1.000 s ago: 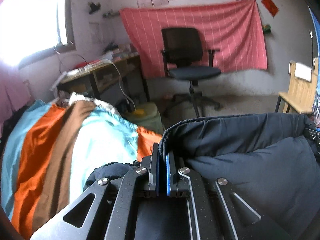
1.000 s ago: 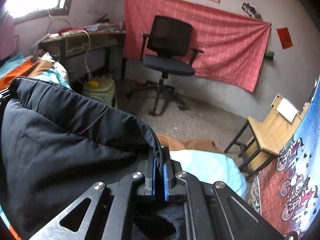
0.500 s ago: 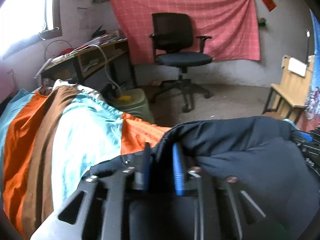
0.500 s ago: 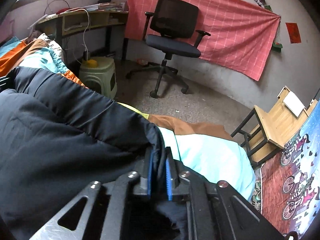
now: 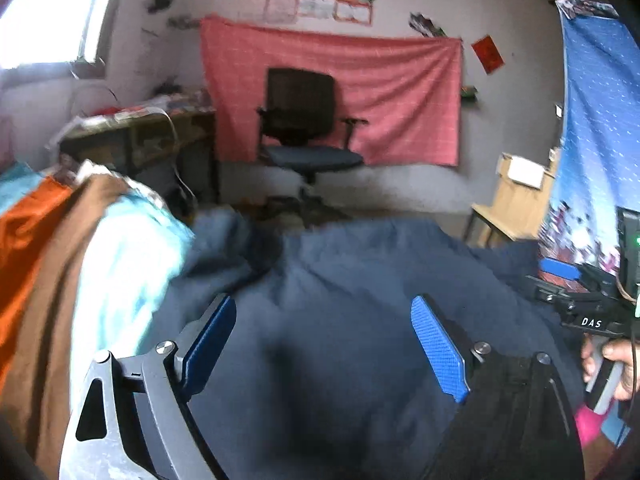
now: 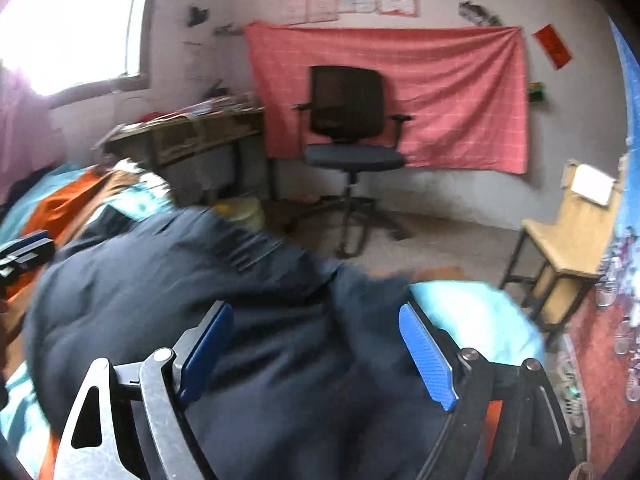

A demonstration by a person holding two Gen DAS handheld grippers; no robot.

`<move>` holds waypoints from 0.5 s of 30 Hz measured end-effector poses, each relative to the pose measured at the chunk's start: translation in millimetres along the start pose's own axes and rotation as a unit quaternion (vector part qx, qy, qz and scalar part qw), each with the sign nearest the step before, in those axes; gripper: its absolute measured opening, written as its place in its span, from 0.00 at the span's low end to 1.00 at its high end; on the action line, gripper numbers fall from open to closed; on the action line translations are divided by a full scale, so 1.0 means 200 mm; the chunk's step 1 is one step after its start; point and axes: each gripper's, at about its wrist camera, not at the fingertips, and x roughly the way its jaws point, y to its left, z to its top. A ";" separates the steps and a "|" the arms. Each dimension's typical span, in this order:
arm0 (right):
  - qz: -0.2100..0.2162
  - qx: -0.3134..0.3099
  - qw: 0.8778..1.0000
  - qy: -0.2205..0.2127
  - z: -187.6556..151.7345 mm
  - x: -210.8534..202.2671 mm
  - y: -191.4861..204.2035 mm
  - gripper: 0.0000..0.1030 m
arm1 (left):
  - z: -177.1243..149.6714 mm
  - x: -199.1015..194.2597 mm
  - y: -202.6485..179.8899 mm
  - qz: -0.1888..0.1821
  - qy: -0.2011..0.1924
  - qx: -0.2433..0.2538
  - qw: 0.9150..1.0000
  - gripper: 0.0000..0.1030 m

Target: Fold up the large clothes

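A large dark navy padded garment (image 5: 360,280) lies folded over on the striped bed cover; it also shows in the right wrist view (image 6: 200,264). My left gripper (image 5: 324,344) is open and empty just above the garment, its blue pads (image 5: 440,352) spread wide. My right gripper (image 6: 316,348) is open and empty over the garment's right part, blue pads (image 6: 428,356) wide apart. The right gripper body shows at the right edge of the left wrist view (image 5: 588,304). The left gripper's tip shows at the left edge of the right wrist view (image 6: 24,252).
The bed cover has orange, brown and light blue stripes (image 5: 60,280). A black office chair (image 6: 348,128) stands before a red wall cloth. A cluttered desk (image 6: 188,136) is at the left, a wooden chair (image 6: 572,236) at the right, a green stool (image 6: 244,210) by the bed.
Both grippers opened and let go of the garment's edge. The garment dropped onto the bed. Both grippers pulled back and up a little.
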 end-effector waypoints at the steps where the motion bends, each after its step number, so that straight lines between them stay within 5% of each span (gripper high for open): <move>1: 0.008 -0.008 1.000 0.012 -0.02 0.01 0.02 0.83 | -0.02 0.03 -0.02 -0.009 0.018 0.001 1.000 0.83; 8: 0.020 -0.019 0.999 0.046 -0.01 0.19 0.05 0.83 | 0.01 0.24 -0.05 0.030 0.053 0.015 0.998 0.89; 15: 0.009 0.002 0.995 0.095 0.14 0.47 -0.04 0.82 | 0.19 0.50 0.15 0.089 0.088 -0.076 0.989 0.89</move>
